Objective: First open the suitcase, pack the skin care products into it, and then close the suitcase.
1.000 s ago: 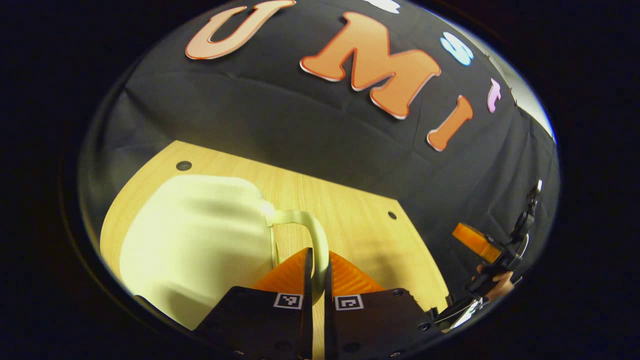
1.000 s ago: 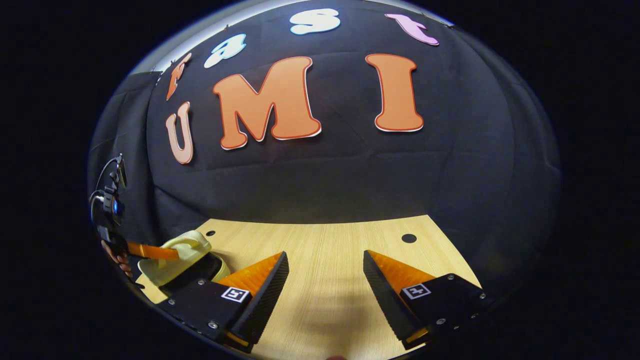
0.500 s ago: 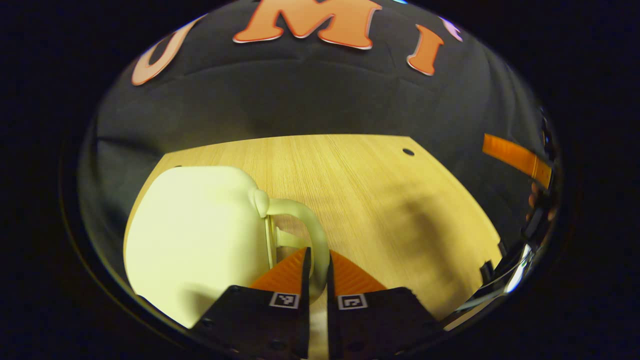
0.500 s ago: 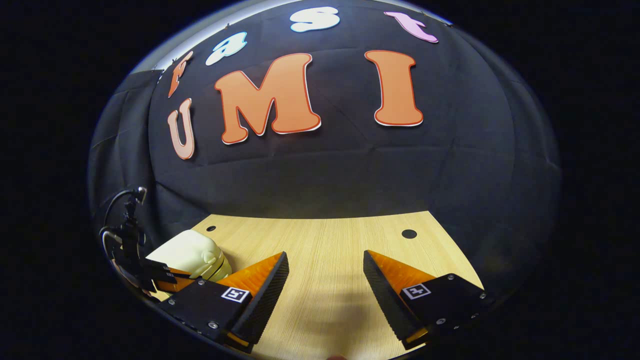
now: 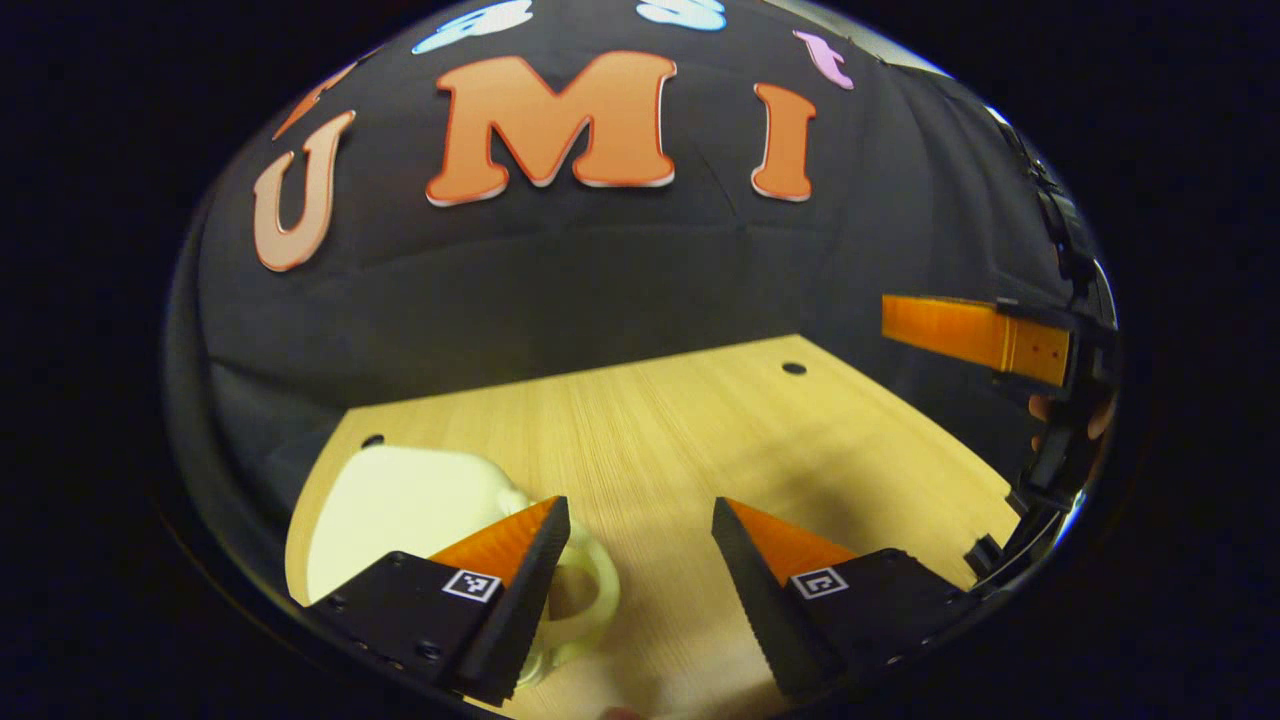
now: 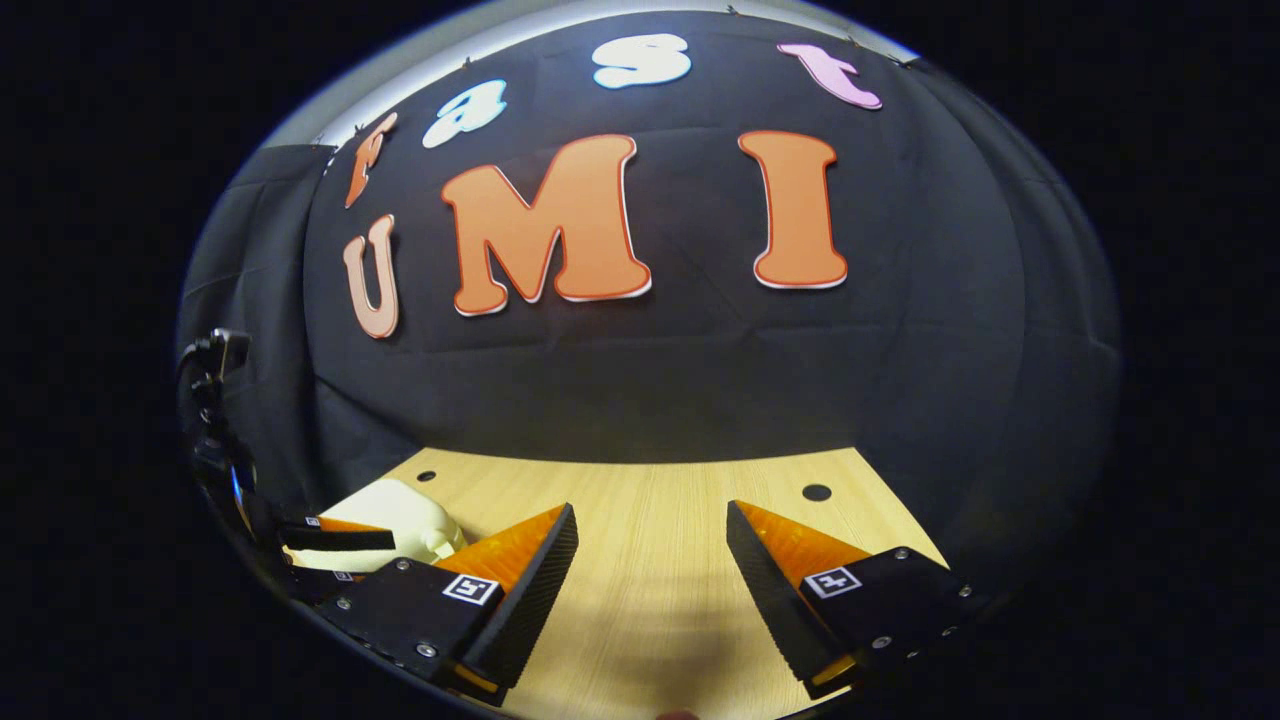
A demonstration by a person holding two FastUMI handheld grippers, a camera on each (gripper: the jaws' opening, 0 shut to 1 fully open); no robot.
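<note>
Both hand-held grippers, left (image 5: 632, 545) and right (image 6: 650, 550), we held apart; suitcase (image 5: 400, 510) shut; handle (image 5: 585, 600) could snag left finger.

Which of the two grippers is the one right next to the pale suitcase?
The left gripper: the suitcase and its handle sit against its finger. The right gripper is over bare table.

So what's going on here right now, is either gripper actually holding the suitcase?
Neither holds it. The left gripper is open above the wooden table, its fingers apart, with the pale suitcase lying closed just left of them and its handle beside the left finger. The right gripper is also open and empty over bare table, the suitcase off to its left. No skin care products show on the table.
</note>
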